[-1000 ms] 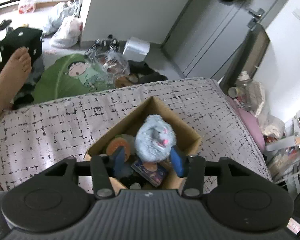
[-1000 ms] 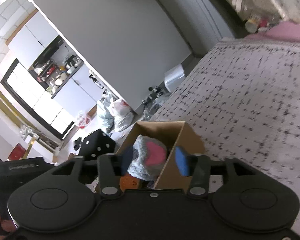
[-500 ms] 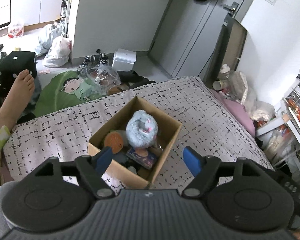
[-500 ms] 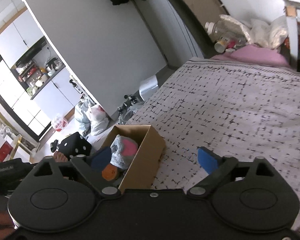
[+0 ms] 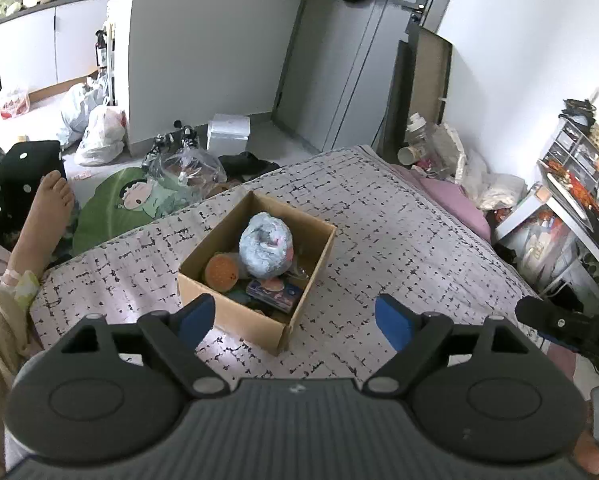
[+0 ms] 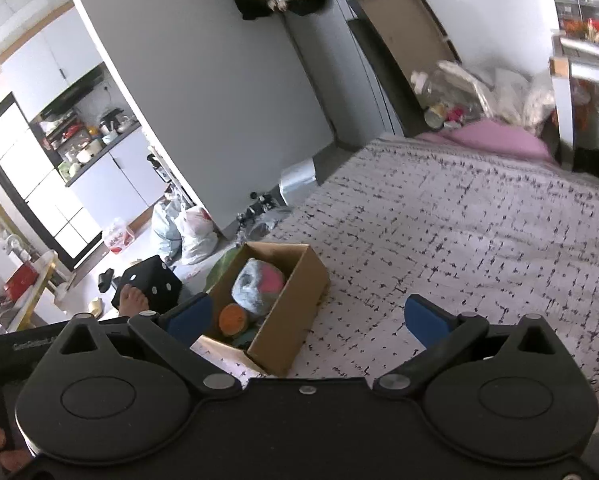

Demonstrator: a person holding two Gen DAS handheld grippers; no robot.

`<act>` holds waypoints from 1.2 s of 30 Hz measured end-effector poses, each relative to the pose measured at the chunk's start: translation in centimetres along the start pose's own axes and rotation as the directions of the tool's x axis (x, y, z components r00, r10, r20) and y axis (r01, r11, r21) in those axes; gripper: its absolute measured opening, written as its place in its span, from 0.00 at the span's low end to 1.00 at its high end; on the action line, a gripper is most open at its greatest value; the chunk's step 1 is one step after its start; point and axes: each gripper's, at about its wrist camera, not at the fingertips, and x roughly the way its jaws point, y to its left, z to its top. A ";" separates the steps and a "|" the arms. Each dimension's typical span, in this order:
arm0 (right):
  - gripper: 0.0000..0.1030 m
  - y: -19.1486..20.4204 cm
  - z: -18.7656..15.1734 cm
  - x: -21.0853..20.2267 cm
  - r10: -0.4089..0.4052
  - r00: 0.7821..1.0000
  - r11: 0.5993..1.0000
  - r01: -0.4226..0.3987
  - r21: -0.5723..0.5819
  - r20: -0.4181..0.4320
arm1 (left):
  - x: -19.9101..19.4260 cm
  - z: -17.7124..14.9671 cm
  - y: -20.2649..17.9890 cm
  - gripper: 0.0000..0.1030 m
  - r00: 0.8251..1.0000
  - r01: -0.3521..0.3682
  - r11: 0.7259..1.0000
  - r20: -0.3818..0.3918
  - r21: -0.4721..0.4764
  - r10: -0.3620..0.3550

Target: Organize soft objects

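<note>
A cardboard box [image 5: 316, 252] [image 6: 299, 316] stands on the bed. In it lie a grey-blue fluffy plush with a pink patch [image 5: 265, 246] [image 6: 257, 286], an orange soft toy [image 5: 220, 273] [image 6: 232, 317] and a small printed packet [image 5: 275, 292]. My left gripper [image 5: 295, 320] is open and empty, held back above the box's near side. My right gripper [image 6: 305, 316] is open and empty, to the right of the box and behind it.
The bed has a grey sheet with black dashes [image 5: 399, 240] [image 6: 479, 220]. A bare foot [image 5: 47, 216] rests at the bed's left edge. On the floor lie a green cushion [image 5: 111, 208], plastic bags [image 5: 99, 136] and a black dice cushion [image 5: 23, 176]. A cluttered shelf [image 5: 571, 200] stands at the right.
Both grippers have opened wide and pulled back and up from the box. The fluffy plush that sat between their fingers now rests in the box.
</note>
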 end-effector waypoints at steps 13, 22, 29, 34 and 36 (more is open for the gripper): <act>1.00 1.9 -1.4 -5.0 -0.058 0.998 0.998 0.058 -0.012 0.031 | -4.7 -2.3 -0.8 0.91 0.999 -0.002 0.997 0.033 0.072 0.000; 1.00 3.6 -2.7 -7.1 -0.109 0.994 0.993 0.109 -0.055 -0.004 | -7.9 -3.7 -1.1 0.91 0.998 -0.022 0.993 0.065 0.119 0.014; 1.00 5.0 -3.5 -8.7 -0.137 0.991 0.987 0.137 -0.085 0.007 | -9.9 -4.6 -1.2 0.91 0.996 -0.011 0.988 0.092 0.154 -0.003; 1.00 5.6 -4.2 -9.4 -0.141 0.990 0.986 0.141 -0.091 0.005 | -11.0 -5.2 -1.3 0.91 0.994 -0.010 0.984 0.110 0.178 -0.010; 1.00 6.0 -4.6 -9.5 -0.150 0.989 0.982 0.150 -0.117 0.007 | -11.4 -5.5 -1.2 0.91 0.993 -0.003 0.983 0.117 0.184 -0.018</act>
